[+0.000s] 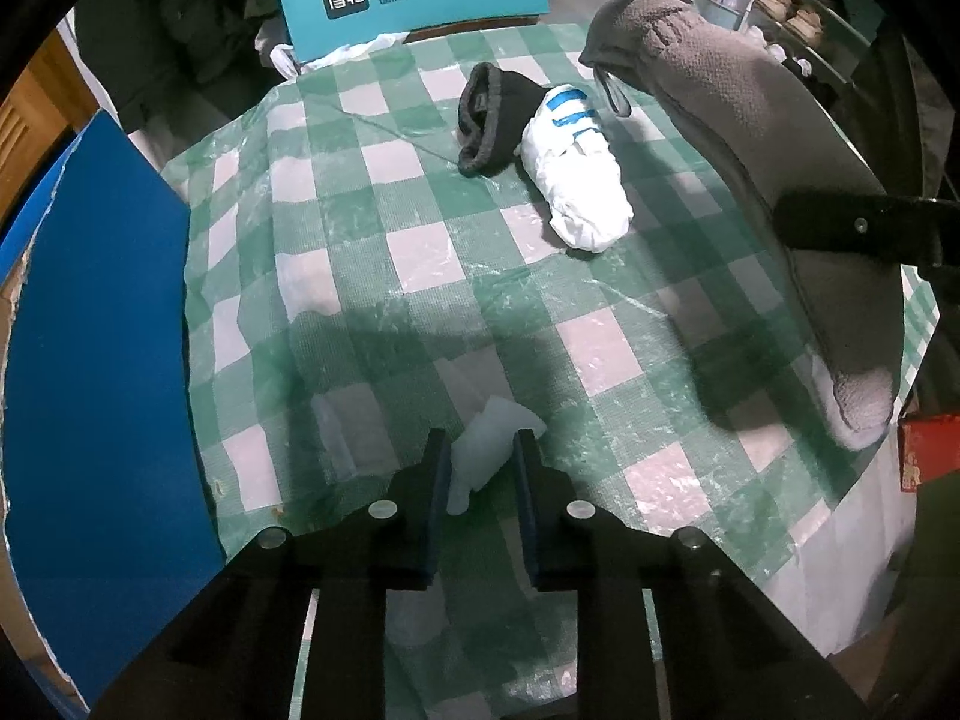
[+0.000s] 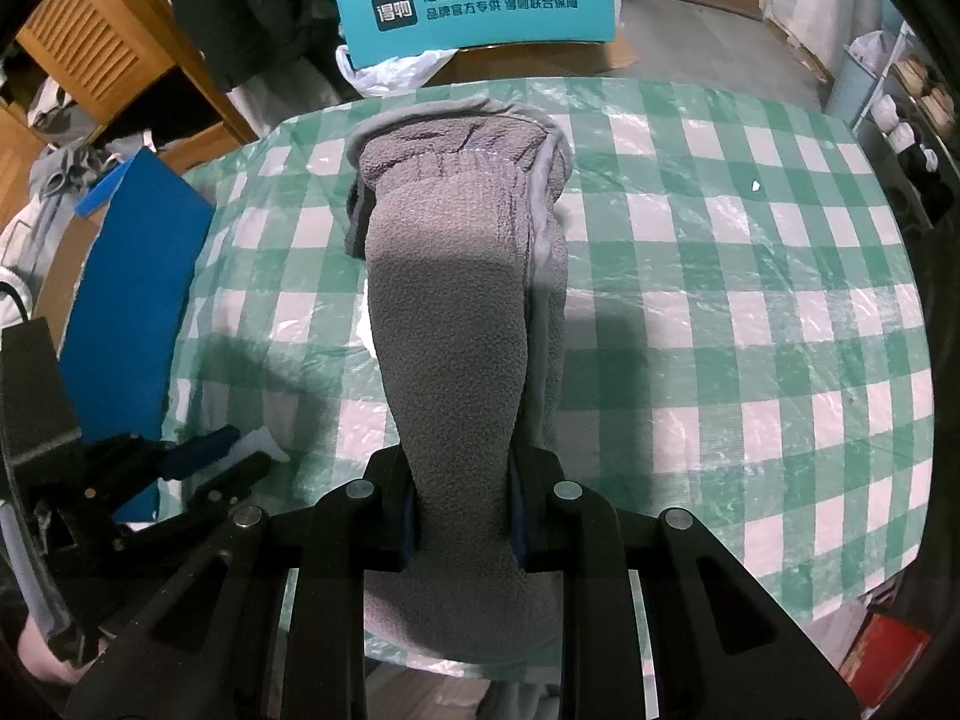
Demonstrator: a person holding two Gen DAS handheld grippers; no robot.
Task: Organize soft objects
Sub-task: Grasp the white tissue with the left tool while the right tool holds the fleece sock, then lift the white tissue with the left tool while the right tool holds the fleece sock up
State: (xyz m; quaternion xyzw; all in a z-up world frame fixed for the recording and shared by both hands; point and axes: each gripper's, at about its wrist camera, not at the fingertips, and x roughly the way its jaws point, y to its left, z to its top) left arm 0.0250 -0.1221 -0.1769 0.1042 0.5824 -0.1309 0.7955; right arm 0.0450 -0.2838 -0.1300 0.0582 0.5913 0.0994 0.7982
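Observation:
My right gripper is shut on a grey fleece sock and holds it up over the green checked tablecloth; the sock also shows in the left wrist view, with a right finger across it. My left gripper is shut on a small white soft piece low over the cloth; it shows in the right wrist view at lower left. A black rolled sock and a white bundle with blue stripes lie together at the far middle of the table.
A blue board stands at the table's left edge. A teal chair back with printed text is behind the table, with a white plastic bag under it. A red box sits at the right edge. Shelves stand at the far right.

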